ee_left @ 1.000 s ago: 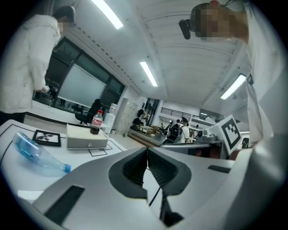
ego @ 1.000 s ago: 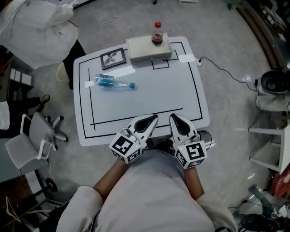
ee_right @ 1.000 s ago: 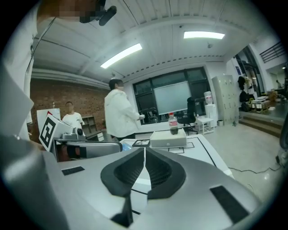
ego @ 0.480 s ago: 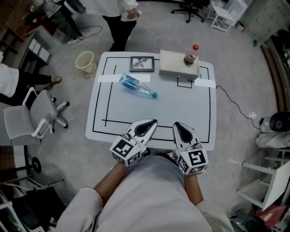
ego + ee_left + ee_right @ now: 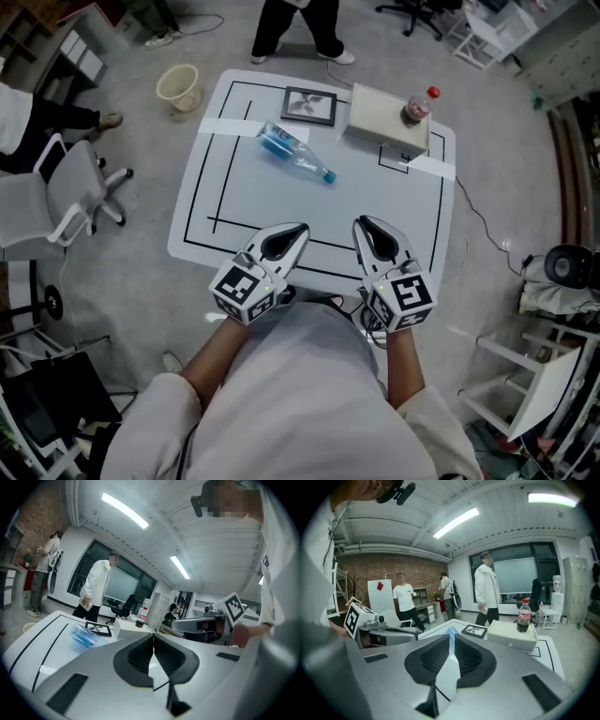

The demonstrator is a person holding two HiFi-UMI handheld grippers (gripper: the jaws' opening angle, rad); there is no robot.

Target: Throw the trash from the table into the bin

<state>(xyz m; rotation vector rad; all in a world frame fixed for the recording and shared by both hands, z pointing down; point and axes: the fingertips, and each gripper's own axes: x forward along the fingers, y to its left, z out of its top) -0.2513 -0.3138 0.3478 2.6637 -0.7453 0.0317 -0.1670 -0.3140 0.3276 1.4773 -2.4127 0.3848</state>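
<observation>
Left gripper (image 5: pixel 298 229) and right gripper (image 5: pixel 362 225) hover at the table's (image 5: pixel 375 202) near edge, fingers closed, empty. Advice: open one wide and grasp the lying bottle (image 5: pixel 295 155) mid-table across its body.

Table top (image 5: pixel 375 206): smooth white, matt w/ faint sheen. Water bottle (image 5: pixel 295 156): clear blue-tinted plastic, glossy. Cola bottle (image 5: pixel 419 106): clear plastic, red cap. Bin (image 5: pixel 178 87): cream plastic. Left gripper (image 5: pixel 300 228) & right gripper (image 5: pixel 360 223): matt grey plastic shells, ribbed black pads (image 5: pixel 140 656). Floor (image 5: pixel 141 281): grey, mottled, rough-looking.
</observation>
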